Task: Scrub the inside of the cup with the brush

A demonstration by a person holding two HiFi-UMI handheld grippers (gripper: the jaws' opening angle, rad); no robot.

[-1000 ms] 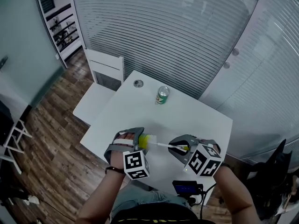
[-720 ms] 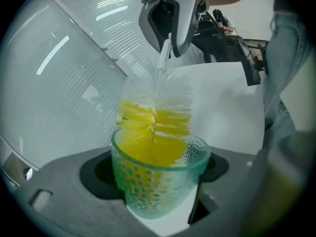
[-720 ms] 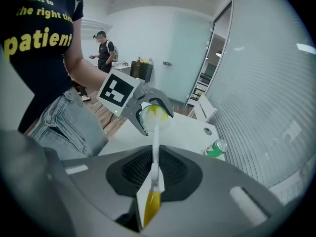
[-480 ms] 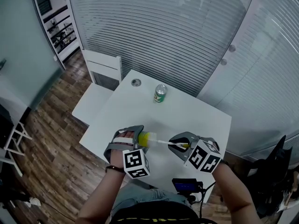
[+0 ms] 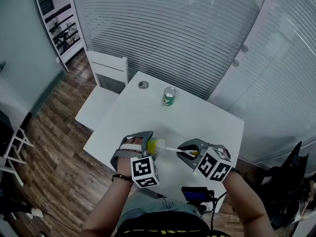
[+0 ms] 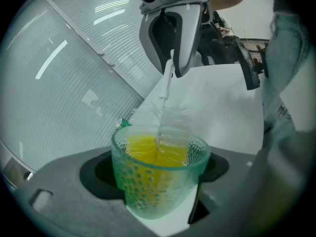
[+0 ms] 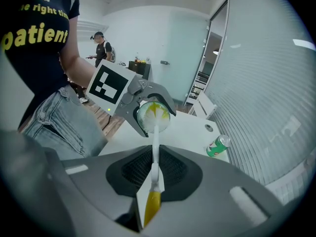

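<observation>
**Brush head in the cup, both my grips closed**

My left gripper (image 5: pixel 147 145) has its two fingers clamped on the sides of the translucent green dimpled plastic cup (image 6: pixel 155 181), which looks yellow inside. I hold the cup over the near part of the square white table (image 5: pixel 197 122), tipped on its side so that its mouth faces my right gripper (image 5: pixel 186 153).

That one is closed tight on the slim white brush with a yellow handle end (image 7: pixel 154 152). The yellow end lies between the pads, and the white stem runs straight out from them to the cup.

The white bristle head sits in the cup's mouth. Part of the bristles is inside, down against the yellow, and part stands out past the rim.

The two grippers are near each other, joined only by the brush.

Farther across the table a green drink can (image 5: pixel 169 96) stands upright, well apart from the cup. A white chair (image 5: pixel 106 83) stands at the table's left side.
</observation>
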